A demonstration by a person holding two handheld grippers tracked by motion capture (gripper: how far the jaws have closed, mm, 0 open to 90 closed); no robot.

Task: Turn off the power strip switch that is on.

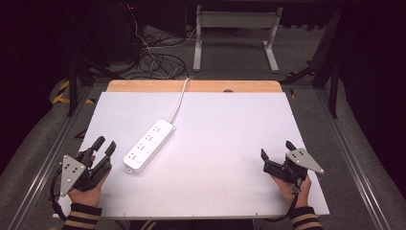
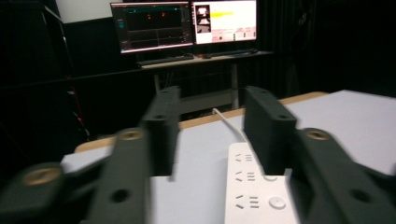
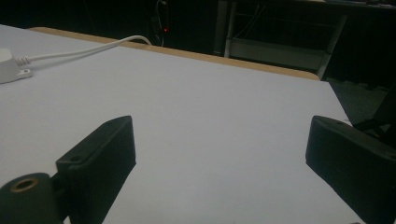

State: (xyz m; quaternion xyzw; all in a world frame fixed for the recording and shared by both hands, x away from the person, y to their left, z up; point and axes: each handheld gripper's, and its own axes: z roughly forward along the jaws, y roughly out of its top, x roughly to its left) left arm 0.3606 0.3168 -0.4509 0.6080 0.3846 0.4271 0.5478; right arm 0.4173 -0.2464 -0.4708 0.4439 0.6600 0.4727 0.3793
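— Looking at the near edge first: is any work begun here?

— I judge that almost nothing is done. The left hand-held gripper [image 1: 104,146] rests at the near left corner of the bench [image 1: 230,124], its jaws apart and holding nothing. The right hand-held gripper [image 1: 276,152] rests at the near right corner, jaws spread wide, also with nothing between them. Both hands lie low on the white surface.

— And the thing they will work on?

— It is the power strip [image 1: 149,145], white, lying flat and diagonal on the left half of the bench, just beside the left hand-held gripper but not touching it. In the left gripper view the power strip [image 2: 256,186] sits right in front of the jaws, a little to one side. From the right hand-held gripper it is well apart. Nothing is plugged into its sockets, as far as I can see. So I think the reach and the grasp are both left to do.

— What about the surface and the room behind?

— A white sheet covers the bench, and a wooden strip shows at the far edge. The white cable [image 1: 179,101] runs from the strip over this far edge. Beyond it there is a dark room: loose black cables on the grey floor [image 1: 158,60], a white-legged table frame [image 1: 237,28], and in the left gripper view two lit monitors [image 2: 184,23] on a desk.
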